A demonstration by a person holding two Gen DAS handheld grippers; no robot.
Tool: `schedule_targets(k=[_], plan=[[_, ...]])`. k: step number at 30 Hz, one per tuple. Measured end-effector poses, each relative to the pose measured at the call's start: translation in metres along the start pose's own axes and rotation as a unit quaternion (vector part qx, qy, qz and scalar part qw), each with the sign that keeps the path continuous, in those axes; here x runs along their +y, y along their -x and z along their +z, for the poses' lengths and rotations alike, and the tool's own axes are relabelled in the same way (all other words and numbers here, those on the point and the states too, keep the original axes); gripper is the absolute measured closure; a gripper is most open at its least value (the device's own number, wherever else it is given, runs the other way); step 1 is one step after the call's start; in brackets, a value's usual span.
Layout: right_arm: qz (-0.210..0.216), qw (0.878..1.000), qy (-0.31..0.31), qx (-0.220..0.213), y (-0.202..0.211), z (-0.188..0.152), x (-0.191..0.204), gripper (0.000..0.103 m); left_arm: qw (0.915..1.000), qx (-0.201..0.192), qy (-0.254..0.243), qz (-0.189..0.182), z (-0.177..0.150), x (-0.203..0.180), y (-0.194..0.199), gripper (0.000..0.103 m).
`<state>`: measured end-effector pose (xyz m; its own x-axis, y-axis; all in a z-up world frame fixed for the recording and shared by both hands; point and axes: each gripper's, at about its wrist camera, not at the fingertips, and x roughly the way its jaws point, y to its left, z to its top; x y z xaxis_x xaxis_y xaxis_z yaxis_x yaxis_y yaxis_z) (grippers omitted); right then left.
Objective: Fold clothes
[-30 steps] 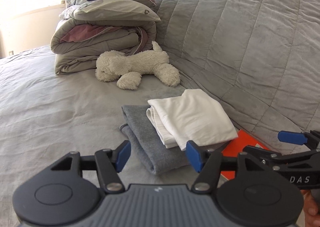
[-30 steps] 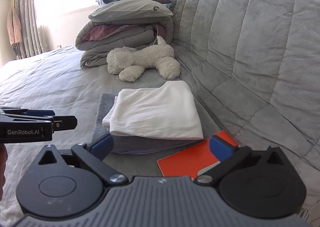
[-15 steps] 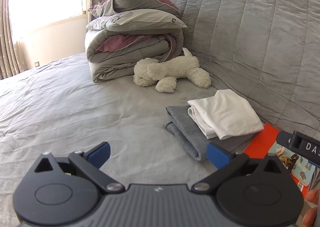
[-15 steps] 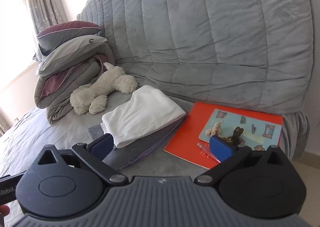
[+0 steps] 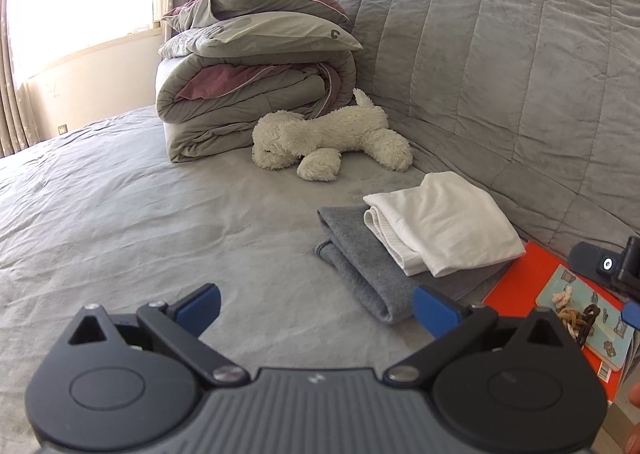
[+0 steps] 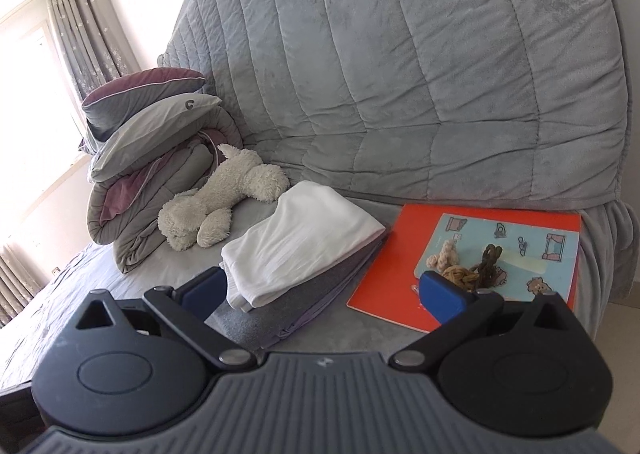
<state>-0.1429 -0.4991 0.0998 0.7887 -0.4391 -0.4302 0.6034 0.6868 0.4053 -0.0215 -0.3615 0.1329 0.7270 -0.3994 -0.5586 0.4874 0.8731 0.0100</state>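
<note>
Both grippers hung open and empty over the bed (image 5: 120,214): the left gripper (image 5: 316,308) with its jaws at their widest above bare sheet, the right gripper (image 6: 326,290) spread just short of the clothes. The white garment (image 5: 444,224) lay folded on the folded grey garment (image 5: 360,254), and the stack served as the landmark. Just right of the stack lay an orange book (image 6: 384,274) carrying a small blue book (image 6: 500,250) and knotted yarn (image 6: 460,262). Beyond the stack lay a plush dog (image 5: 332,138), and past it the rolled duvet (image 5: 248,102).

The likeliest slip seemed to be a low right gripper catching the stack's near edge, dragging the white layer off and undoing its folds. A wide sweep to the right could also have knocked the yarn off the books.
</note>
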Motion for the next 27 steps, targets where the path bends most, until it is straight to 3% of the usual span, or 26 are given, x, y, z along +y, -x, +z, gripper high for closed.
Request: schedule_targets(k=[8,27], plan=[[0.031,0.995,0.087,0.023,-0.002,-0.005,0.013,0.000,0.9998,0.001,-0.005,0.021,0.000,0.004,-0.004,0.000],[0.014,0.992,0.122,0.019,-0.002,-0.007,0.018,0.000,0.9995,0.007,-0.013,0.029,-0.003,0.018,-0.005,0.000]])
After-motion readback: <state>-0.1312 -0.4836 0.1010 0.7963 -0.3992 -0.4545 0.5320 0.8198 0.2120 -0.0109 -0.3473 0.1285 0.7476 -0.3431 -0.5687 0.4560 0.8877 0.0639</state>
